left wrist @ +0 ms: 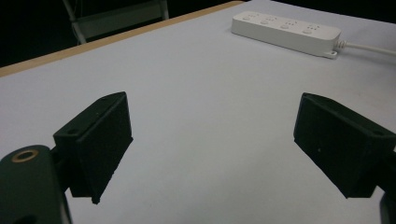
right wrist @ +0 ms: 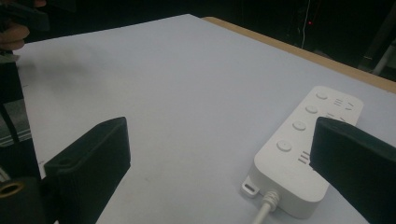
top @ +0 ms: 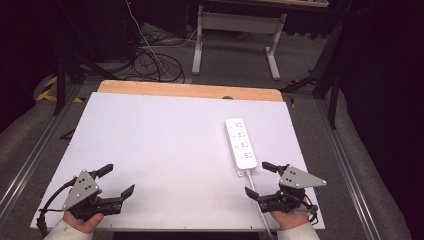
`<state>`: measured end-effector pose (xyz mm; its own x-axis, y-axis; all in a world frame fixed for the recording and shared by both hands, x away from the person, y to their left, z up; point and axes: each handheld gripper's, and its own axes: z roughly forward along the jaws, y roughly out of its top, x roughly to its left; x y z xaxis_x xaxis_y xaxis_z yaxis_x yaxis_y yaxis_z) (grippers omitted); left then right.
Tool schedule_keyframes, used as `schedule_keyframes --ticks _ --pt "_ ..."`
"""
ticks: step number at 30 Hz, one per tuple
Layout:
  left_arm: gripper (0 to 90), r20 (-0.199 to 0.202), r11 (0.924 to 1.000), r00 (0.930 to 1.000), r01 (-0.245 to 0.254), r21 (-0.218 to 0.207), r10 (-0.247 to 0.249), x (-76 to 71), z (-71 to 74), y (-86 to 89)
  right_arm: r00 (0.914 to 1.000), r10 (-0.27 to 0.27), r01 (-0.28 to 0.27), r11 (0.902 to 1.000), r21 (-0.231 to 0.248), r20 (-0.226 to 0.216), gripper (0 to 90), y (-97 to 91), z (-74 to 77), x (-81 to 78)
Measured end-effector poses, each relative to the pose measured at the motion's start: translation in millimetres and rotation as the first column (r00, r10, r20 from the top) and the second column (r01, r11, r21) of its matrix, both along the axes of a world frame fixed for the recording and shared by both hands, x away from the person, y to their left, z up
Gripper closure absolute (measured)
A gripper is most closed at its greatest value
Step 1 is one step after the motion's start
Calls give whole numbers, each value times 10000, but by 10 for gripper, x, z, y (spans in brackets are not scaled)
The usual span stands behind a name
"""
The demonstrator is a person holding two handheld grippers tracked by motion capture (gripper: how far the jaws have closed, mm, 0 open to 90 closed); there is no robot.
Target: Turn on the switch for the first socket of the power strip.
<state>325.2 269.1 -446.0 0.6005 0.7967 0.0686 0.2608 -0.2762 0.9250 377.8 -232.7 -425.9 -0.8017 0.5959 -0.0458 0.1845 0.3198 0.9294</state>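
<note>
White power strip (top: 241,143) beside gaping right claw (top: 261,178)

In the high view the power strip's cord (top: 259,205) runs off the table's near edge at 6 o'clock; the socket markings on the power strip (top: 241,143) are too small to read; both forearms are cut at 6 o'clock; in the right gripper view a black jaw covers the strip's 3 o'clock corner; the other hand (right wrist: 14,33) at 10 o'clock is cropped and blurred.
</note>
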Motion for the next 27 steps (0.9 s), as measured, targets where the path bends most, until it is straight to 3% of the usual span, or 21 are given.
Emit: schedule_keyframes --ticks 15,27 --pt "119 -45 10000 10000 29 19 -28 3 -6 -2 9992 -185 184 9998 -18 -342 64 75 230 278" --pt "118 -63 10000 10000 40 61 -39 9 -10 -8 9980 -384 376 9991 -173 -495 65 126 271 460"
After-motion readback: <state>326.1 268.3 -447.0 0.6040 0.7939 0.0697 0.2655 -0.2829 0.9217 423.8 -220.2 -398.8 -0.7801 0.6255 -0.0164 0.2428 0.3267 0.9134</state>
